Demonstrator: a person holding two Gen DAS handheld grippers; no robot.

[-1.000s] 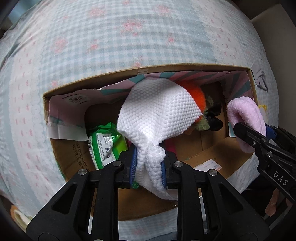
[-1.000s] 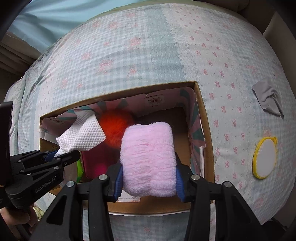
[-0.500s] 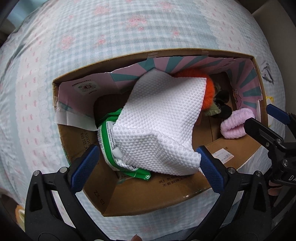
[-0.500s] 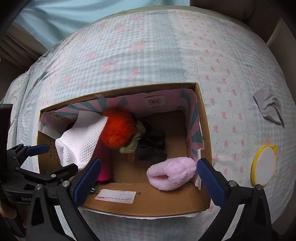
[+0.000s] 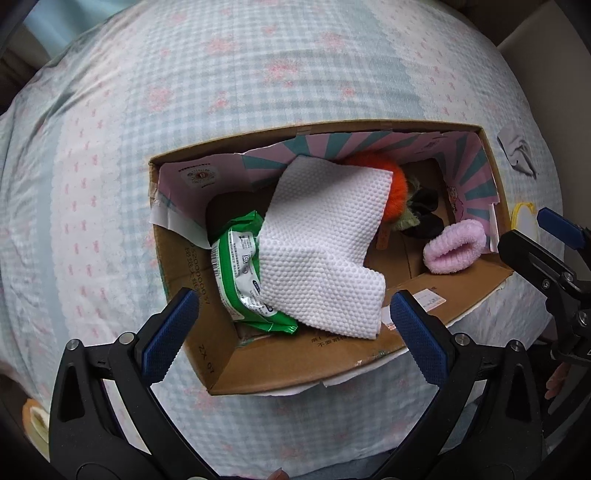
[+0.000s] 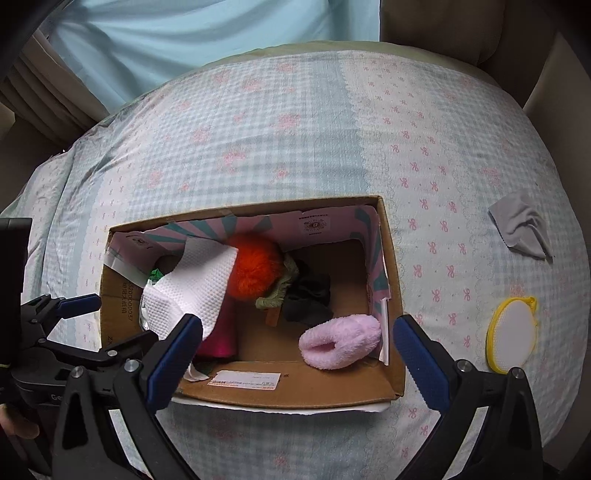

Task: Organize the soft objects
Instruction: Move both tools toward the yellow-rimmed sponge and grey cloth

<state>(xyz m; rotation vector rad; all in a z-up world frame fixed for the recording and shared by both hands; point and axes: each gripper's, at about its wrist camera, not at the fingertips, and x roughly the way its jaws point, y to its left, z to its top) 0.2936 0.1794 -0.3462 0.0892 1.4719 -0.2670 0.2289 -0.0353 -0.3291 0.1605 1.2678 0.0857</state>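
Note:
An open cardboard box (image 5: 280, 373) (image 6: 295, 391) sits on the bed. A white waffle cloth (image 5: 325, 254) (image 6: 195, 288) lies inside on a green wipes pack (image 5: 243, 273). A pink fluffy slipper (image 5: 454, 247) (image 6: 340, 347) lies in the box's right front corner. An orange pompom (image 6: 255, 269) (image 5: 391, 184), an olive item and dark cloth (image 6: 310, 299) lie at the back. My left gripper (image 5: 295, 332) is open and empty above the box's near edge. My right gripper (image 6: 295, 354) is open and empty, above the box front.
A grey cloth (image 6: 521, 229) (image 5: 517, 155) and a yellow-rimmed white round pad (image 6: 511, 339) lie on the checked bedsheet (image 6: 295, 140) right of the box. A blue curtain (image 6: 203, 33) hangs beyond the bed.
Both grippers opened: the left let the white cloth drop into the box, the right let go of the pink slipper. Both then pulled back and up.

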